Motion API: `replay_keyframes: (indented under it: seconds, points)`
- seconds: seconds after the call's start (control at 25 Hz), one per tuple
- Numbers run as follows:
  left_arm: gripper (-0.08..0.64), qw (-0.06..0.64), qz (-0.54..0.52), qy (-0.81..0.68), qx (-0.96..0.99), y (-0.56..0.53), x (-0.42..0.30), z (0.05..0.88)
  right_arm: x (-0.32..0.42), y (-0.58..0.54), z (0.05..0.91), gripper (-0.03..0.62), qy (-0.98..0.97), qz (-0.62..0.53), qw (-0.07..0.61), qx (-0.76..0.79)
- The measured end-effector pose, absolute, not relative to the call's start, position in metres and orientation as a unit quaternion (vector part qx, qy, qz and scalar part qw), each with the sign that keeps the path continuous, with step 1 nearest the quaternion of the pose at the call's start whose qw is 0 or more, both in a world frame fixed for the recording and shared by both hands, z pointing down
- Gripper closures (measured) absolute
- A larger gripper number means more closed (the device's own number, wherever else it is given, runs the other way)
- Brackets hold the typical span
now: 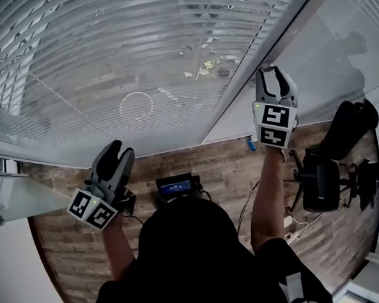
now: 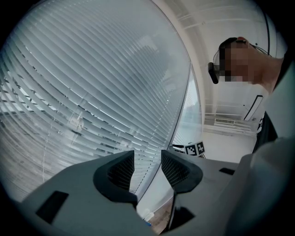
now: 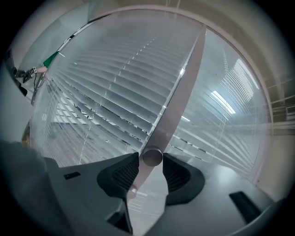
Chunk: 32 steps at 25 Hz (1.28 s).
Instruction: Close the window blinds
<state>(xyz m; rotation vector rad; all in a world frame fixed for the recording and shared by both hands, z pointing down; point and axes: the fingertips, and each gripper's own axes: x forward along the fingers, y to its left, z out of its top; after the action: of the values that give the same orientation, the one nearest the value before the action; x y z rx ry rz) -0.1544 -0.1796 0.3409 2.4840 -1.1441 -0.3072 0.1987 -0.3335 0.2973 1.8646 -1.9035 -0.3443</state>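
- Head view: the blinds (image 1: 118,60) are fully let down over the glass. My right tongs (image 1: 275,73) are raised beside the window's upright frame bar (image 1: 245,74). My left tongs (image 1: 119,151) hang lower, near the sill and apart from the slats.
- Below me is a wood-plank floor (image 1: 226,175) with a black office chair (image 1: 321,181) towards its right edge. A small screened device (image 1: 178,186) lies near the wall.
- Left gripper view: these tongs are parted with nothing between them, only slats beyond. Daylight shows through gaps at the blind's left edge, so I judge the slats not fully turned.
- Right gripper view: the tongs look closed on the round end of the tilt wand (image 3: 152,157), which runs up towards the blind's top.
- I judge this the slat-tilting step. Next I should twist the wand steadily, without tugging it.
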Motion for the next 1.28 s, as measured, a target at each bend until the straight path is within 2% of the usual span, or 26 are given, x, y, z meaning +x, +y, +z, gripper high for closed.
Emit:
replay_keyframes:
  seconds: [0.32,0.76,0.88,1.08,1.28]
  points:
    - [0.367,0.191,-0.108,-0.409,0.886,-0.176,-0.152,0.347,0.202,-0.332,0.304,0.463,-0.703,-0.083,0.199,0.678]
    - [0.367,0.191,-0.107,-0.398,0.891,-0.177,-0.147,0.342,0.207,-0.332,0.293,0.463,-0.757,0.133,-0.036,0.639]
    - [0.367,0.19,-0.107,-0.396,0.892,-0.177,-0.147,0.341,0.207,-0.332,0.293,0.463,-0.76,0.166,-0.075,0.624]
    - [0.367,0.191,-0.109,-0.393,0.893,-0.179,-0.144,0.344,0.208,-0.334,0.295,0.462,-0.767,0.133,-0.056,0.625]
    - [0.367,0.194,-0.103,-0.4,0.89,-0.176,-0.149,0.348,0.206,-0.328,0.311,0.445,-0.749,0.024,0.07,0.659]
